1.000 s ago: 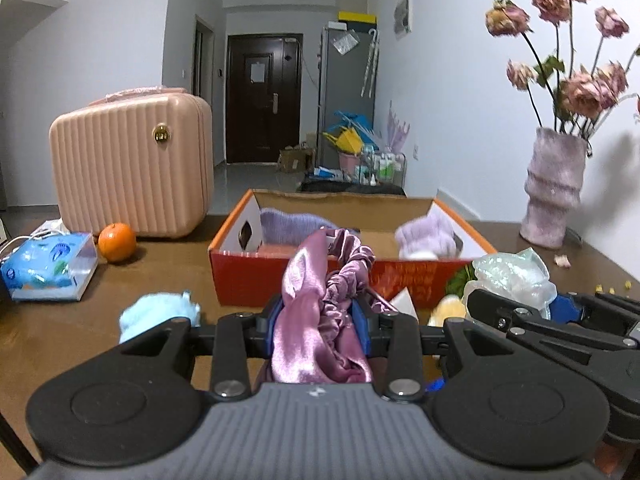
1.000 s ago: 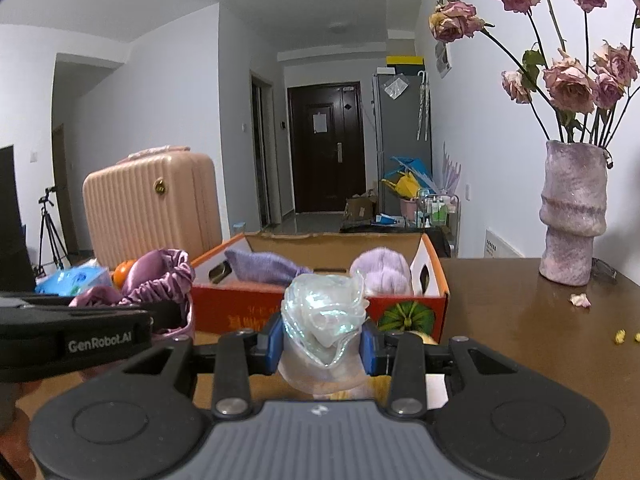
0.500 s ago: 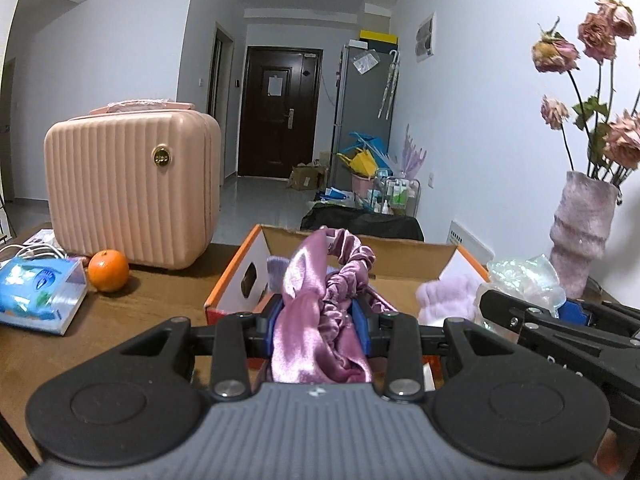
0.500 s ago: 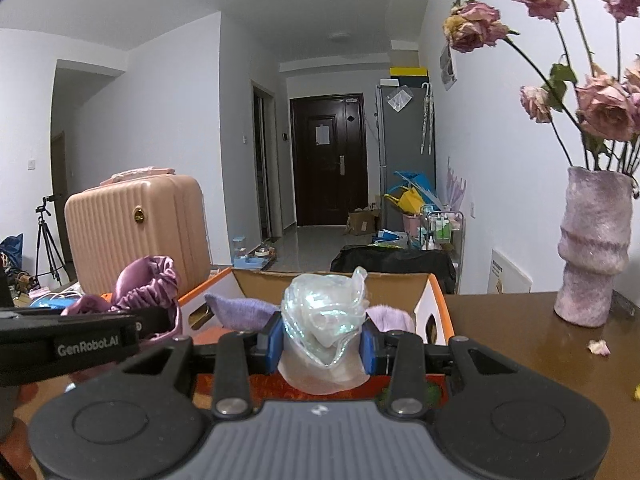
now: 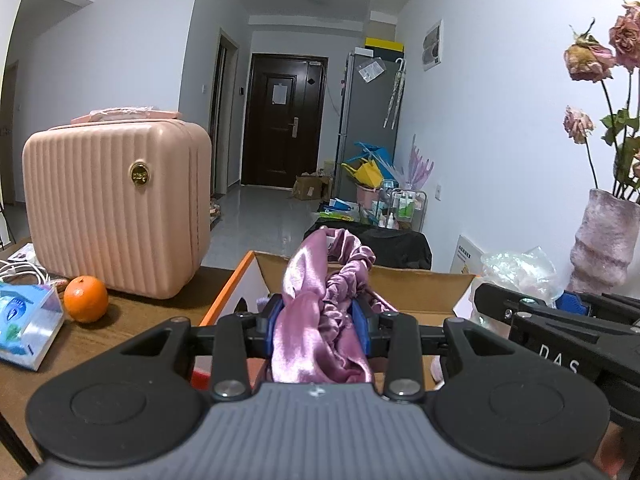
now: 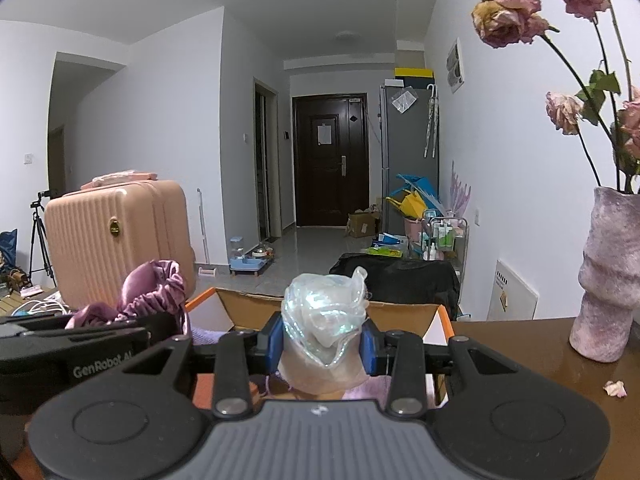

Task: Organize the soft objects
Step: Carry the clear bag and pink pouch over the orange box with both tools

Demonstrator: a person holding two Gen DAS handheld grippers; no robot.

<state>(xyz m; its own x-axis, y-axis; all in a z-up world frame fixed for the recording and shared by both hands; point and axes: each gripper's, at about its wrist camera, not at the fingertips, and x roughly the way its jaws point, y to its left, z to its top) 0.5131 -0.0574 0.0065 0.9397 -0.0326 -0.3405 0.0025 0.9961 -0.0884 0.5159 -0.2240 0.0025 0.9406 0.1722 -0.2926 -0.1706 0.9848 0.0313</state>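
Grippers now higher; "GenRobot.AI" left gripper (image 6: 100, 330).

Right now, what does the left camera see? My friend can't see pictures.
The left gripper squeezes a shiny pink scrunchie above an open orange cardboard box. A pink suitcase and an orange sit left; the right gripper holds crinkly clear plastic.

Each claw (image 5: 319, 324) (image 6: 322, 346) has a grey ribbed body, two black round-lobed arms with silver screws, blue pads (image 6: 275, 342), and white lettering along its side.
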